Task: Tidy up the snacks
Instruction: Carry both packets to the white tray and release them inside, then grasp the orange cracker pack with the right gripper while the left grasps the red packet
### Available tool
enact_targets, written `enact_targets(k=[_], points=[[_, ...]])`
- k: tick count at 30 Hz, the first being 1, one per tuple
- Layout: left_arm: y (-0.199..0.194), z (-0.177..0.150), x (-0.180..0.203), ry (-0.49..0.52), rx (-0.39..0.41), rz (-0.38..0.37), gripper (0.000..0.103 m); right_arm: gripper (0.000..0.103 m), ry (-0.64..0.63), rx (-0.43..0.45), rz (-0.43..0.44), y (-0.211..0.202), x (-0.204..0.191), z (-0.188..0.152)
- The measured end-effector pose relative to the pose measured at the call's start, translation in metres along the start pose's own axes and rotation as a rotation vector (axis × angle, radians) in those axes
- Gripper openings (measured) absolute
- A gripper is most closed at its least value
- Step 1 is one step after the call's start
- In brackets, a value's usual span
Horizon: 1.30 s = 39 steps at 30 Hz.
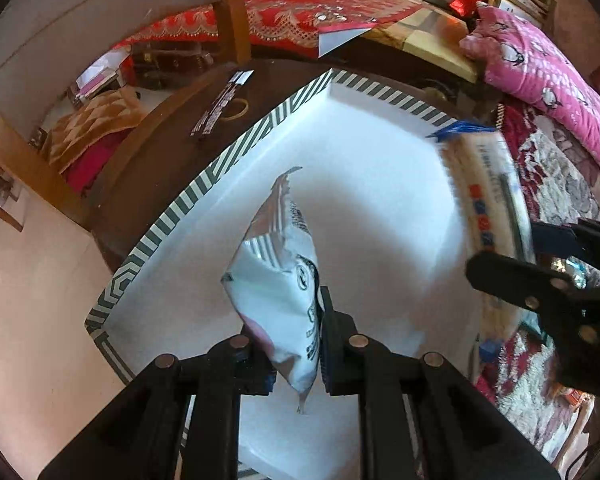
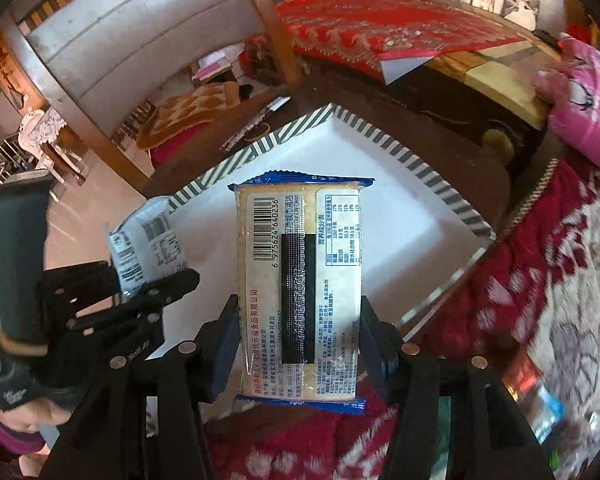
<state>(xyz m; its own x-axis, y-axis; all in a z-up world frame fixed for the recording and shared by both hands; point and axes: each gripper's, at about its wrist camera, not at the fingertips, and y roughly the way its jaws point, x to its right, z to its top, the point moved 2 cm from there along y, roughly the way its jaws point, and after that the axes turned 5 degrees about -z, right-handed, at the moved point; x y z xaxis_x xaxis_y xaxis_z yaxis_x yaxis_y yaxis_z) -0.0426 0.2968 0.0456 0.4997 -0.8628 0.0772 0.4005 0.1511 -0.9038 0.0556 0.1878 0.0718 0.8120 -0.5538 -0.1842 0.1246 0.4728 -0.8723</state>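
Observation:
My left gripper (image 1: 296, 344) is shut on a white and silver snack bag (image 1: 278, 276), which hangs over the white inside of a box (image 1: 372, 168) with a grey-and-white striped rim. My right gripper (image 2: 298, 336) is shut on a flat cracker pack (image 2: 300, 280) with blue sealed ends and a barcode, held above the near part of the same box (image 2: 400, 200). The left wrist view shows that cracker pack (image 1: 486, 200) blurred at the right, with the right gripper (image 1: 540, 276) behind it. The right wrist view shows the left gripper (image 2: 140, 288) and its snack bag (image 2: 148, 240) at the left.
The box rests on a dark brown table (image 1: 172, 152), where a long dark strip (image 1: 220, 104) and a ring (image 1: 236, 110) lie. A red and white fleece blanket (image 2: 520, 300) lies to the right, a pink quilt (image 1: 540, 60) beyond it. A person's hand (image 2: 24, 408) holds the left gripper's handle.

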Motion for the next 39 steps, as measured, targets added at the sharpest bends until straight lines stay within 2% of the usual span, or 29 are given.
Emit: enact_targets(k=[7, 13, 16, 18, 22, 24, 29, 35, 37, 39], points=[[0.017, -0.004, -0.006, -0.019, -0.037, 0.009, 0.015, 0.059, -0.003, -0.075, -0.008, 0.039, 0.003, 0.006], [0.025, -0.005, -0.013, -0.063, -0.054, 0.011, 0.015, 0.06, -0.007, -0.073, -0.005, 0.042, -0.001, 0.005], [0.024, -0.006, -0.016, -0.075, -0.05, 0.029, 0.025, 0.061, 0.025, -0.062, 0.021, 0.048, -0.002, 0.004], [0.025, -0.007, -0.018, -0.076, -0.053, 0.032, 0.039, 0.061, 0.046, -0.066, 0.032, 0.052, -0.002, 0.003], [0.022, -0.009, -0.018, -0.087, -0.05, 0.036, 0.055, 0.062, 0.017, -0.04, 0.014, 0.04, -0.006, -0.001], [0.019, -0.011, -0.017, -0.098, -0.043, 0.027, 0.07, 0.067, 0.009, -0.005, -0.012, 0.026, -0.007, -0.004], [0.0, -0.012, -0.004, -0.077, 0.013, 0.03, 0.079, 0.075, 0.003, 0.057, -0.069, -0.003, -0.006, -0.016], [-0.024, -0.013, 0.015, -0.046, 0.083, 0.012, 0.081, 0.081, 0.022, 0.131, -0.212, -0.041, 0.005, -0.035], [-0.028, -0.013, 0.027, -0.031, 0.09, -0.006, 0.082, 0.086, 0.039, 0.15, -0.238, -0.052, 0.012, -0.042], [-0.03, -0.013, 0.039, -0.012, 0.087, -0.026, 0.082, 0.086, 0.067, 0.161, -0.258, -0.064, 0.021, -0.051]])
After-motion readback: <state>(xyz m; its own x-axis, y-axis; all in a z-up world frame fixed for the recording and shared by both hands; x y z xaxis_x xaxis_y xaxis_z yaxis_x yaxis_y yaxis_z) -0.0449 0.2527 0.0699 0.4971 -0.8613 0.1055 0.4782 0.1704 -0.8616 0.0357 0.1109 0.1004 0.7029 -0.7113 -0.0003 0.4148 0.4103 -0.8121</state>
